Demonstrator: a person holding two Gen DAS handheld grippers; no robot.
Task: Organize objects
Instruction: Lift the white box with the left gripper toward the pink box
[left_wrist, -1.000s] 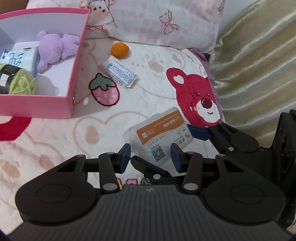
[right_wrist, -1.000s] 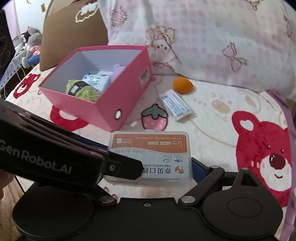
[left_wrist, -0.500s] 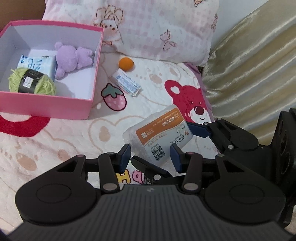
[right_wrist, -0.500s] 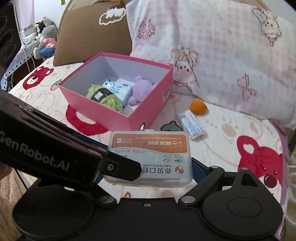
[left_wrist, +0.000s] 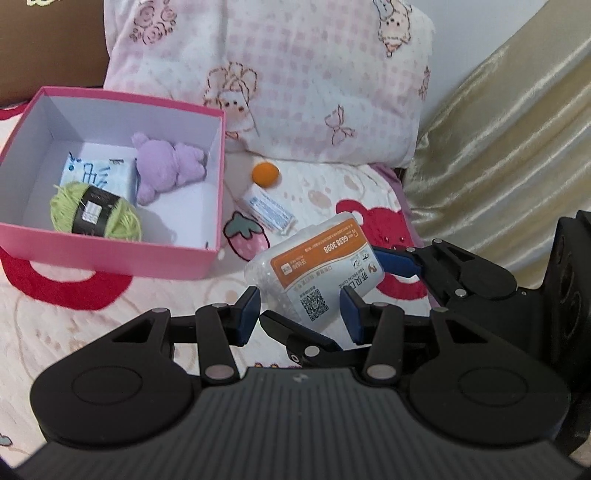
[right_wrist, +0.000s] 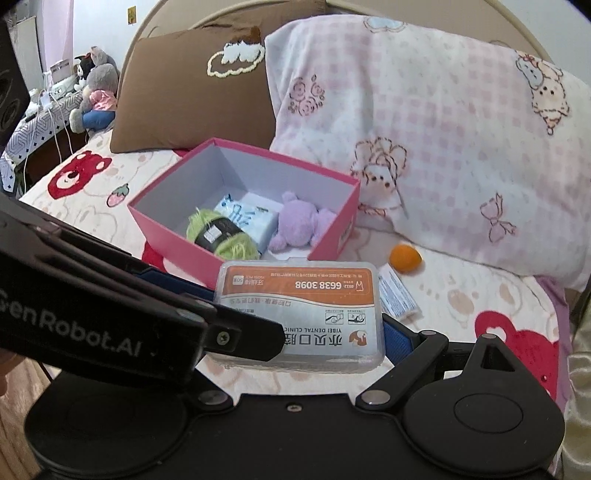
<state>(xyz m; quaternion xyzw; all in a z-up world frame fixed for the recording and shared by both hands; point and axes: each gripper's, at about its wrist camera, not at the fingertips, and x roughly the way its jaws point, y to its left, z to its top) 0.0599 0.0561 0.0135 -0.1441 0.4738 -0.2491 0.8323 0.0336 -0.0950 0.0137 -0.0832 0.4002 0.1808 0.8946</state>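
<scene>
My right gripper (right_wrist: 295, 325) is shut on a clear plastic box with an orange label (right_wrist: 301, 314) and holds it above the bed; the box also shows in the left wrist view (left_wrist: 314, 266), with the right gripper's fingers (left_wrist: 399, 260) on it. My left gripper (left_wrist: 299, 315) is open and empty, just below the box. A pink box (left_wrist: 110, 254) (right_wrist: 162, 229) on the bed holds green yarn (left_wrist: 96, 212), a blue tissue pack (left_wrist: 99, 173) and a purple plush bear (left_wrist: 166, 170). An orange ball (left_wrist: 265, 173) and a small blue-white packet (left_wrist: 269, 212) lie on the blanket.
A pink checked pillow (left_wrist: 295, 81) and a brown pillow (right_wrist: 192, 92) lie behind the box. A gold curtain (left_wrist: 509, 147) hangs at the right. Plush toys (right_wrist: 96, 96) sit on a side table at the far left.
Both grippers have risen and pulled back with the plastic box, so the pink box and pillows sit lower and farther in view. The grip on the box is unchanged.
</scene>
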